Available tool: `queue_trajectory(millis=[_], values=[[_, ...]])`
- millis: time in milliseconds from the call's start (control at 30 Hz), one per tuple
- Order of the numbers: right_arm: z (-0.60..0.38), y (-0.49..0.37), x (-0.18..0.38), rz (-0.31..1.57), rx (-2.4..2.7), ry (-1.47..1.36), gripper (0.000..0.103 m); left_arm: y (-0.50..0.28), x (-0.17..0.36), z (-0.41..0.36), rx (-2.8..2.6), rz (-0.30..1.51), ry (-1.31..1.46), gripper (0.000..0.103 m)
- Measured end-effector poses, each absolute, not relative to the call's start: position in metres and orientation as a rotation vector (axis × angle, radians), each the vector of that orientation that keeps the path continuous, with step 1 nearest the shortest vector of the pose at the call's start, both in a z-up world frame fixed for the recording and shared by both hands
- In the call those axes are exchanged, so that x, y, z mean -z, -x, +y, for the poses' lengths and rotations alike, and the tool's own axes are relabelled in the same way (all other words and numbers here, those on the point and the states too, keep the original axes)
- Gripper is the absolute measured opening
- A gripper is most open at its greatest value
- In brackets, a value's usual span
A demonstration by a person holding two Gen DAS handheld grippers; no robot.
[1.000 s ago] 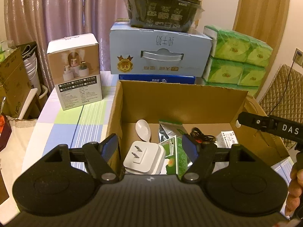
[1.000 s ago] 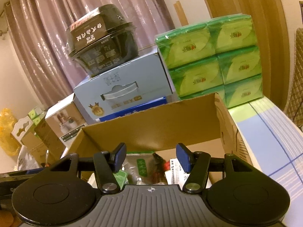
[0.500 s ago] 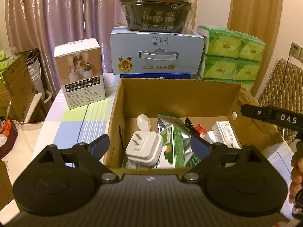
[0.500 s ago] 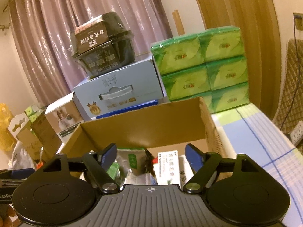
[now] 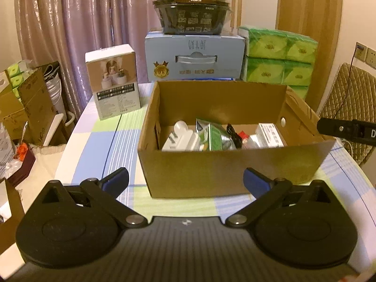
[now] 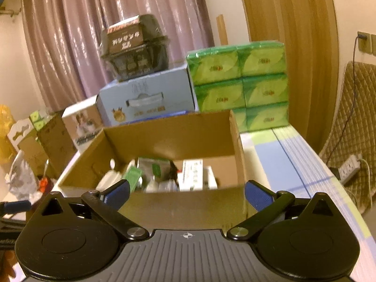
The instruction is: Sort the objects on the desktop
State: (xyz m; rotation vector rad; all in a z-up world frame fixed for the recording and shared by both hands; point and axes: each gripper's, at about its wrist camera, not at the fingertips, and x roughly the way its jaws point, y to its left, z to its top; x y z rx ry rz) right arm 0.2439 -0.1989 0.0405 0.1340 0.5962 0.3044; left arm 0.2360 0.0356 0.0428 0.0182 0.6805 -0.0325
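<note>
Both grippers (image 5: 185, 181) (image 6: 186, 193) backed off, jaws just opened; cardboard box (image 5: 235, 166) seemingly lies crosswise.

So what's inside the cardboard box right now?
Inside the cardboard box: a white plug adapter, green packets, a black cable, a white carton. Its front wall hides anything lower.

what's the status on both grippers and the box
Left gripper and right gripper just opened wide, both empty. Cardboard box holds sorted items. Nothing in the way.

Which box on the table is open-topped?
The brown cardboard box nearest the camera: its top is open, with a white plug adapter and packets visible inside. The light blue carton and white product box are closed.
</note>
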Motion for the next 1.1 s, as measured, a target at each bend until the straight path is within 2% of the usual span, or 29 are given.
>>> queue_trajectory(millis=[333,1100], values=[[-0.207,-0.211,-0.036,0.645,-0.274,-0.086,0.101,-0.209,-0.042,0.03,0.019,0.713,0.019,0.102],[-0.204,-0.223,-0.026,0.711,-0.219,-0.017,0.101,-0.213,-0.039,0.015,0.036,0.768,0.043,0.102]])
